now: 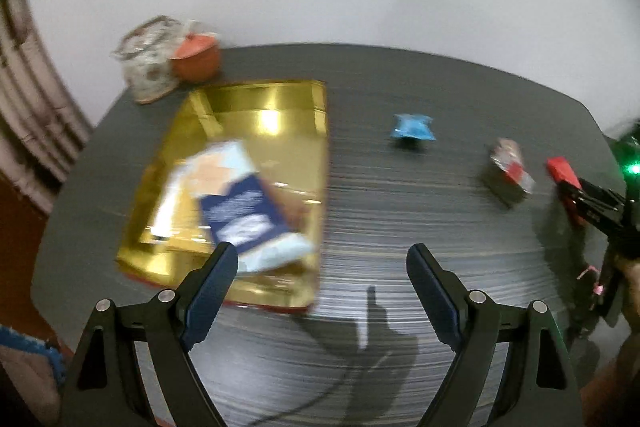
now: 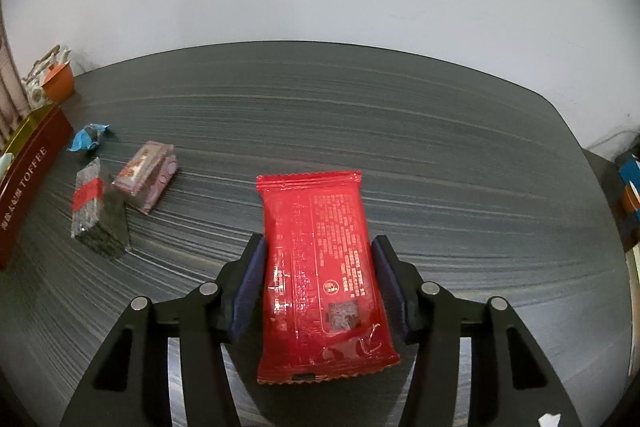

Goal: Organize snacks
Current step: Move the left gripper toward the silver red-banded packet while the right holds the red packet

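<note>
Right tool: pads closed on the red packet, lower centre
Left tool: wide open, empty
Advice: carry it level to the gold box, upper left

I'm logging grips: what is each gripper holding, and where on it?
The right gripper pinches the red snack packet across its long side edges, near the middle. The left gripper is open and holds nothing.

Both tools are matte black plastic frames with round silver screws; the left tool and right tool carry dark blue finger pads.
</note>
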Motion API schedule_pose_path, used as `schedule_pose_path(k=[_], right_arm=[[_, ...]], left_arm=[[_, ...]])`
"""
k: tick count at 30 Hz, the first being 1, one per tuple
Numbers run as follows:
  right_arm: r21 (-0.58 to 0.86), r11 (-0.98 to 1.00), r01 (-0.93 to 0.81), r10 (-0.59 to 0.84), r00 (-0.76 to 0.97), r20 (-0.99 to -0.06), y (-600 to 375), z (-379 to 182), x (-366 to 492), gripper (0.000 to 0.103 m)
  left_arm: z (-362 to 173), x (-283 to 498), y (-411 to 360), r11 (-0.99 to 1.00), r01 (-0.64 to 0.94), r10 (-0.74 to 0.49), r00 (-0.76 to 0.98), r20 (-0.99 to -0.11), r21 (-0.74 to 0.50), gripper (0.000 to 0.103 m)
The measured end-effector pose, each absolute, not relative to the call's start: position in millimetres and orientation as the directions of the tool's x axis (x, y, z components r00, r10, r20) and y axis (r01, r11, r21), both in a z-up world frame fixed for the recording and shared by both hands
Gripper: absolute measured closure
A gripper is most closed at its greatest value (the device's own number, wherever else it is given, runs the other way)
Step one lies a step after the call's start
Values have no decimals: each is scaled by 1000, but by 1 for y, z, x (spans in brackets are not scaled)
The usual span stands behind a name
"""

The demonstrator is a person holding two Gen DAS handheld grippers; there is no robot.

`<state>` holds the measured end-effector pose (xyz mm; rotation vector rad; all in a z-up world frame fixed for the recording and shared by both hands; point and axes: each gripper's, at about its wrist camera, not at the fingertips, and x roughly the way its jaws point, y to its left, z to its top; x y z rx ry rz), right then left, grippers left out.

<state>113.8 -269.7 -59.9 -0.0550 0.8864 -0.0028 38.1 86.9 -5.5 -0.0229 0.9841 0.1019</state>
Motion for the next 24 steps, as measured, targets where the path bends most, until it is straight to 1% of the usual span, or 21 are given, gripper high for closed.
schedule_pose_path(k=[7, 11, 13, 15, 16, 17, 20, 24], right_arm=[[-37, 999, 14, -38, 631, -775, -266, -62, 115, 53], [-40, 999, 14, -40, 631, -775, -257, -65, 112, 52], [-40, 999, 13, -39, 631, -775, -259, -67, 111, 52], [-38, 999, 13, -38, 631, -775, -268, -69, 109, 52], [-38, 999, 13, -37, 632, -774, -271, -68, 109, 51], [-36, 999, 12, -36, 632, -774, -281, -61, 106, 51], [-34, 999, 12, -34, 632, -774, -283, -61, 105, 51], [-32, 999, 11, -32, 632, -774, -285, -61, 104, 51]], left_arm=[[-21, 68, 39, 998, -37, -18, 501, -865, -42, 17], [-28, 85, 16, 993, -17, -95, 478, -873, -118, 17], [-29, 91, 3, 987, -1, -138, 475, -869, -158, 19], [-30, 99, -11, 983, 11, -164, 479, -862, -182, 27], [-30, 102, -16, 981, 16, -176, 476, -862, -192, 28], [-31, 107, -21, 977, 18, -196, 473, -859, -213, 32], [-32, 122, -34, 966, 0, -231, 461, -857, -260, 33], [-30, 141, -50, 958, -10, -251, 456, -854, -287, 33]])
